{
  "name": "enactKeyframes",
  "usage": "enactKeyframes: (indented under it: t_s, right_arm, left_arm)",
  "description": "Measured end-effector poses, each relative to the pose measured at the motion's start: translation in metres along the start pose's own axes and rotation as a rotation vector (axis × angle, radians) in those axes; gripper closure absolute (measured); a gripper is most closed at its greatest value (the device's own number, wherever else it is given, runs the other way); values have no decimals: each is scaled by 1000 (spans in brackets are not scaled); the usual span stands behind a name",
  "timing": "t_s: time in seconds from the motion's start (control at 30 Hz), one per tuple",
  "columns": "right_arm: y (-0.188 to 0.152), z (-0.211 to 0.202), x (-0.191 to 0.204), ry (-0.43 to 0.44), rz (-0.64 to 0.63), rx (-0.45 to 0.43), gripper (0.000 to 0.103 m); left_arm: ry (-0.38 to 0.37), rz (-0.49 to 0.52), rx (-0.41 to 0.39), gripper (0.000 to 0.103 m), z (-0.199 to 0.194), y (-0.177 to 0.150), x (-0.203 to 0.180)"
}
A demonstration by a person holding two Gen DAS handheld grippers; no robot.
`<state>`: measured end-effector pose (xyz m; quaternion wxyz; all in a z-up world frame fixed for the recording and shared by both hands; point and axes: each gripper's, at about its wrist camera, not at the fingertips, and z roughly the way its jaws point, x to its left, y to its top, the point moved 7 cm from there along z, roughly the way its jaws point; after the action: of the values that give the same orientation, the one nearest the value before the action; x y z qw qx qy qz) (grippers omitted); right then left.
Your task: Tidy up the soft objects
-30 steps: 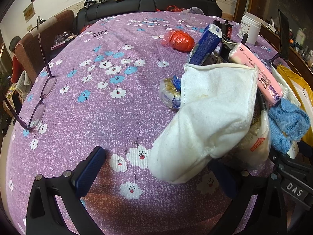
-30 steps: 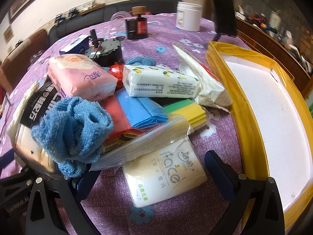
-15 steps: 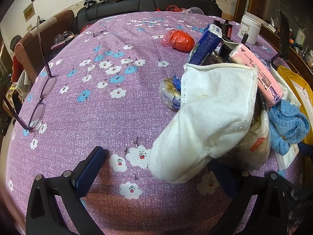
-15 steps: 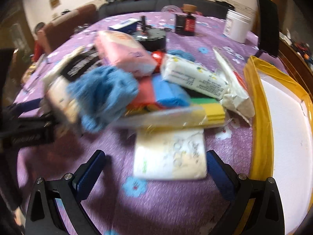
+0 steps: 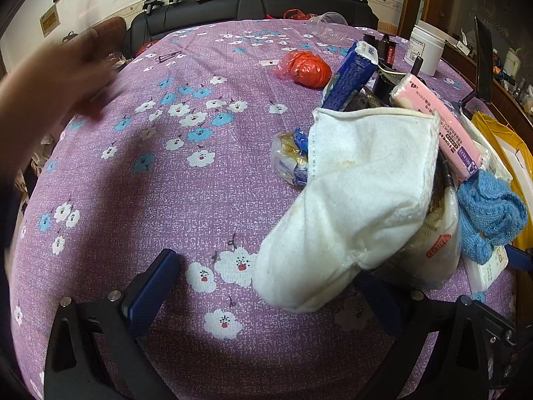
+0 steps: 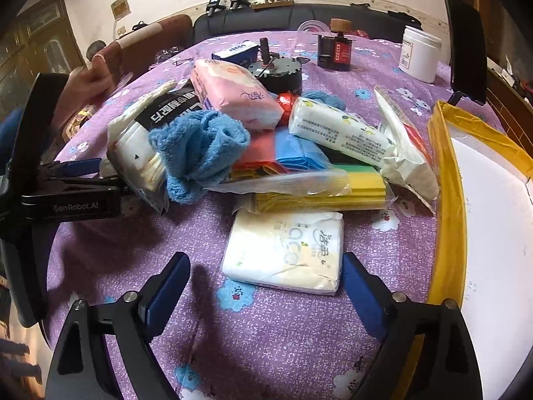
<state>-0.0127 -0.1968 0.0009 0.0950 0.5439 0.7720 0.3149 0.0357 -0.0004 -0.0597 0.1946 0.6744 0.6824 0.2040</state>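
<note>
My right gripper (image 6: pixel 266 283) hangs low over a white tissue pack (image 6: pixel 286 250) on the purple flowered tablecloth. The pack lies between the fingers, and the jaws are closing with neither pad pressing on it. Behind it is a heap of soft goods: a blue knitted cloth (image 6: pixel 200 146), a pink pack (image 6: pixel 233 96) and a bag of coloured sheets (image 6: pixel 299 166). My left gripper (image 5: pixel 266 293) stands open. A white towel (image 5: pixel 349 206) droops off the heap and covers part of its right finger. The pads do not clamp it.
A yellow-rimmed box (image 6: pixel 446 200) with a white floor stands at the right. A red bag (image 5: pixel 306 68), a blue carton (image 5: pixel 349 76), a white tub (image 6: pixel 419 53) and a dark motor (image 6: pixel 276 70) lie farther back. A person's blurred hand (image 5: pixel 56 76) reaches in from the left.
The right wrist view rolled and swung, and the white tissue pack now sits centred between the right fingers. A hand came in at the left; the glasses there are out of sight.
</note>
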Motion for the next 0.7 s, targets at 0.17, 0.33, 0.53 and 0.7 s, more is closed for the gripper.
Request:
enactKeyframes:
  t_s: [0.17,0.33,0.53,0.7]
  right_arm:
    - [2,-1,0,58,10,-8,5]
    - [2,0,5,85,-9,4,0]
    - [1,-3,9,157,-19,-5,0]
    - [1,-4,9,200,-28,-1,0]
  left_arm:
    - [0,0,0,0,0,0,0]
    - [1,1,0,0,0,0,2]
    - [0,1,0,0,0,-1,2]
    - [0,1,0,0,0,-1,2]
